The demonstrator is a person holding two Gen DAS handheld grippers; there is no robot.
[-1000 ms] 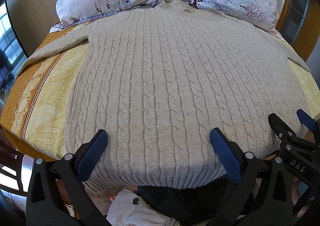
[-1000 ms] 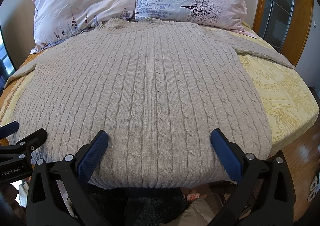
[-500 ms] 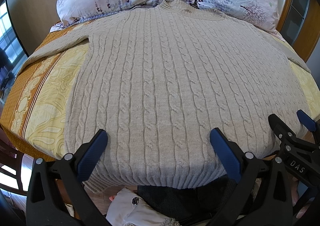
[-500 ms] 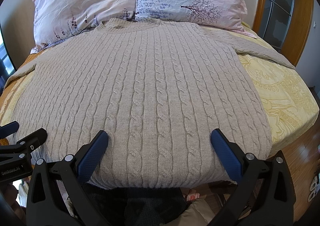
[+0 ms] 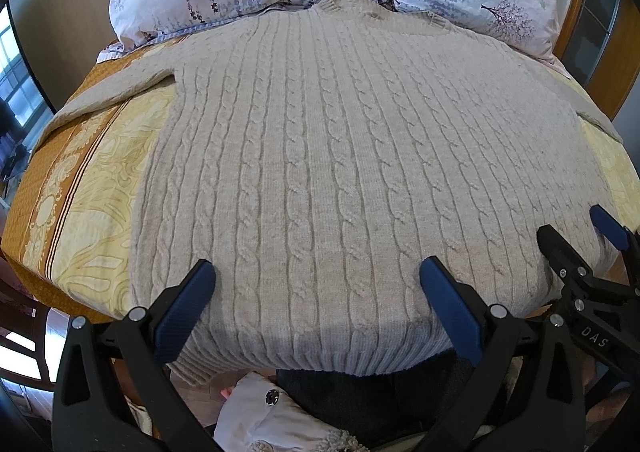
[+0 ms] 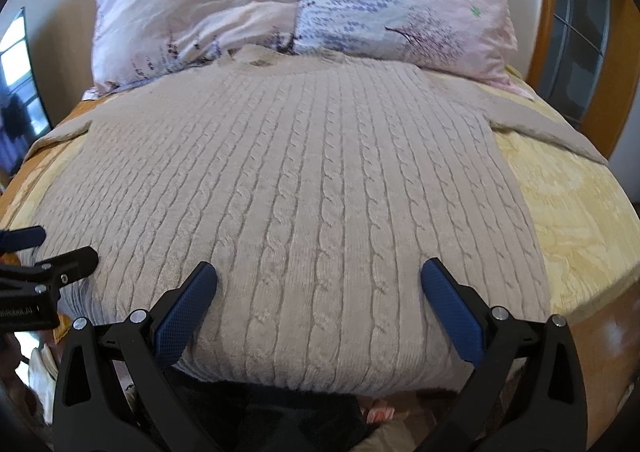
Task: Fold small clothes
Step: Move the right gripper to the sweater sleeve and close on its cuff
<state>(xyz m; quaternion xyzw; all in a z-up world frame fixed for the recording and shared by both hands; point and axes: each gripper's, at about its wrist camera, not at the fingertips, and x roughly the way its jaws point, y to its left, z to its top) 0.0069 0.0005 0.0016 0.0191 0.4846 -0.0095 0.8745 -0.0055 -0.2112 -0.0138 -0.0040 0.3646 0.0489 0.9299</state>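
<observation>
Spread flat on bed (image 5: 80, 220): sweater (image 5: 340, 172), collar at 12 o'clock, hem at 6. Both empty, jaws apart: left tool (image 5: 316, 288), right tool (image 6: 318, 288). Pinch hem corners evenly, lift together.

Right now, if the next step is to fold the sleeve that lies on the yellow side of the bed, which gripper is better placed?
The right gripper. Its open fingers hang over the sweater hem nearer that sleeve; the left gripper, also open, sits toward the other sleeve.
</observation>
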